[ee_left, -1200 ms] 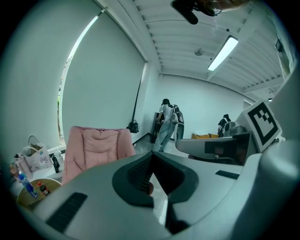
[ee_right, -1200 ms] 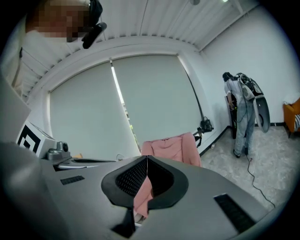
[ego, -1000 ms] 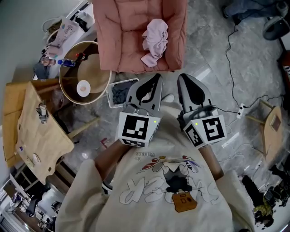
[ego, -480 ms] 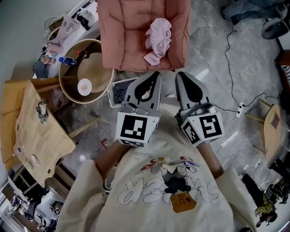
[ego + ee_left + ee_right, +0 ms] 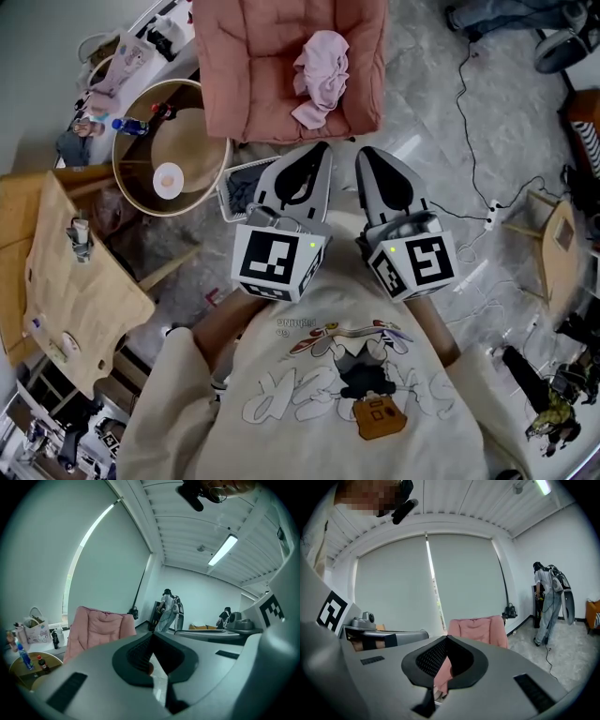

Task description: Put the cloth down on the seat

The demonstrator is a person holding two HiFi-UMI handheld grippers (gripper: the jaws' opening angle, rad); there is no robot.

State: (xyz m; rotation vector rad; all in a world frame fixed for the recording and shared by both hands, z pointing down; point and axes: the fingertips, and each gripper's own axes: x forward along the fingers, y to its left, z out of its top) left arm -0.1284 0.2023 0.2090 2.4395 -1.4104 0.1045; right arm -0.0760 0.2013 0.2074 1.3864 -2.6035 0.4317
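Pale pink cloth [image 5: 321, 75] lies crumpled on the right half of the salmon-pink padded seat [image 5: 253, 84], free of both tools. Below the seat's front edge the left tool [image 5: 322, 150] and the right tool [image 5: 366, 155] are held side by side in front of the person's cream sweatshirt [image 5: 337, 375], tips towards the seat; each has its jaws closed together with nothing between them. Just left of the left tool a wire basket [image 5: 234, 183] of dark fabric sits on the grey floor [image 5: 441, 84], beside a round tan tub [image 5: 173, 150], with a wooden bench [image 5: 75, 281] further left
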